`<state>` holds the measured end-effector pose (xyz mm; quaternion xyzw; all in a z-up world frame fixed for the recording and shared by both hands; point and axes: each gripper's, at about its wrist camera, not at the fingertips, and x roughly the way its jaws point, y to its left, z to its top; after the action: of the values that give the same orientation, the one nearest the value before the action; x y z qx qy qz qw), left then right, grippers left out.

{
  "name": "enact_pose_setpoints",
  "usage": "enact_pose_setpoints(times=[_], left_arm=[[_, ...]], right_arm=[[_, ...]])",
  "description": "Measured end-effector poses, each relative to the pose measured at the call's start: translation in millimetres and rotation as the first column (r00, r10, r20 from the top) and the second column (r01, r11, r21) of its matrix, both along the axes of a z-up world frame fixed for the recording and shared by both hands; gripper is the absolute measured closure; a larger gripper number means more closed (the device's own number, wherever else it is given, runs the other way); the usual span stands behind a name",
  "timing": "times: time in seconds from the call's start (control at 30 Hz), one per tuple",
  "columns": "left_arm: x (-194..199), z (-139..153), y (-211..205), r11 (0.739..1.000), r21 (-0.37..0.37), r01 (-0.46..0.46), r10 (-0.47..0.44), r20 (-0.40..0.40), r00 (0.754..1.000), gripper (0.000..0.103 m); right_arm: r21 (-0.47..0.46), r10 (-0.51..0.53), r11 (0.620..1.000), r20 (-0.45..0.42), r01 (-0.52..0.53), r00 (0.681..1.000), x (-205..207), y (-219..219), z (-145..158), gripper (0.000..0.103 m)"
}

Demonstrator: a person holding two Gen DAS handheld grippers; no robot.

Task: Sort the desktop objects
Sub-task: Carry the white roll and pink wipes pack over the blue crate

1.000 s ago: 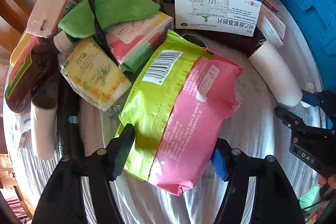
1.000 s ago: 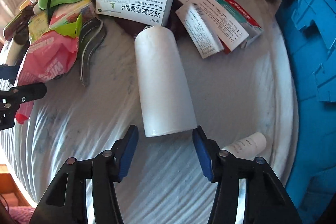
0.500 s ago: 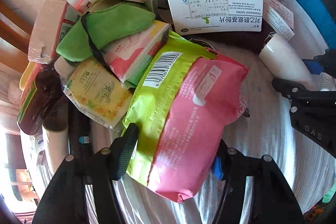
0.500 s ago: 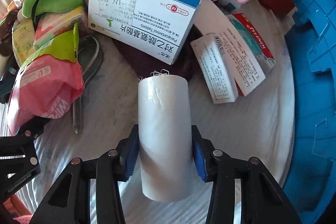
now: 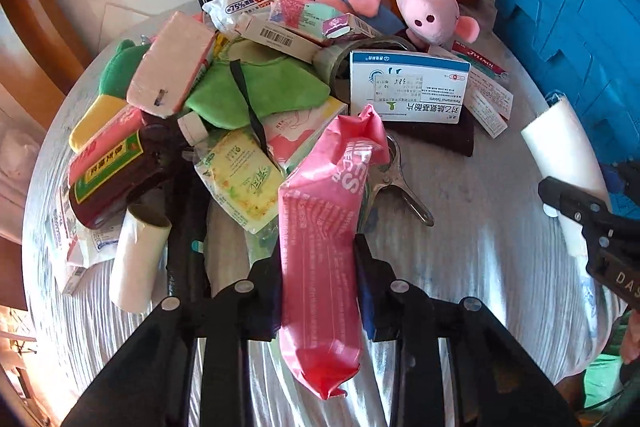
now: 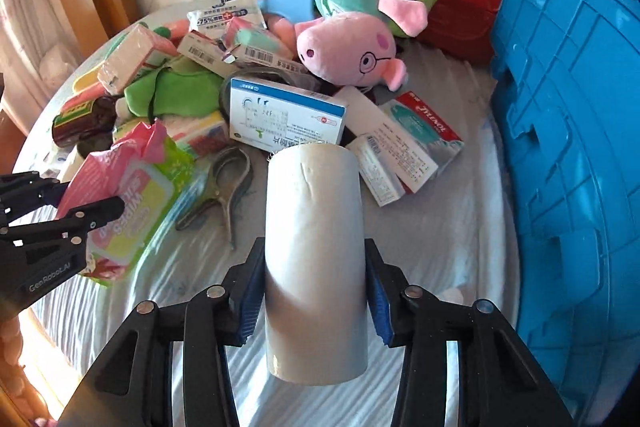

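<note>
- Left gripper (image 5: 320,291) is clamped on the pink wet-wipes pack (image 5: 324,227), lifted off the table's clutter.
- Right gripper (image 6: 314,291) squeezes the white roll (image 6: 316,251), beside the blue crate (image 6: 568,147).
- Grip the floppy pack firmly; carry both clear of the pile.

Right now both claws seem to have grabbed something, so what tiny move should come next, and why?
Probably swing the white roll toward the blue crate. The right gripper is shut on it, it appears to be off the cloth, and the crate stands close on that side. The left gripper can follow with its pink wipes pack.
</note>
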<state>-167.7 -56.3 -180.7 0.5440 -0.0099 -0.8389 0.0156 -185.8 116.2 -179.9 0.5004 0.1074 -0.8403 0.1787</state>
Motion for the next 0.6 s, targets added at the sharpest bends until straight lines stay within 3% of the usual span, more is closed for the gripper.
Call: enact_pose_setpoints(times=[0.13, 0.33, 0.5, 0.6], left_arm=[[14, 6, 13, 1.0, 0.009, 0.013, -0.013, -0.049, 0.999, 0.075], [26, 56, 44, 1.0, -0.013, 0.021, -0.023, -0.205, 0.979, 0.075], [37, 109, 71, 0.998, -0.042, 0.045, -0.057, -0.36, 0.931, 0.075], [44, 142, 92, 0.996, -0.046, 0.07, -0.084, -0.445, 0.892, 0.075]], right_arm=[[0.001, 0.009, 1.0, -0.016, -0.009, 1.0, 18, 2, -5, 0.059], [-0.038, -0.014, 0.999, -0.134, 0.009, 0.991, 35, 9, 48, 0.059], [-0.091, -0.07, 0.995, -0.273, 0.046, 0.959, 46, 27, 104, 0.059], [-0.129, -0.12, 0.989, -0.367, 0.078, 0.922, 59, 46, 142, 0.059]])
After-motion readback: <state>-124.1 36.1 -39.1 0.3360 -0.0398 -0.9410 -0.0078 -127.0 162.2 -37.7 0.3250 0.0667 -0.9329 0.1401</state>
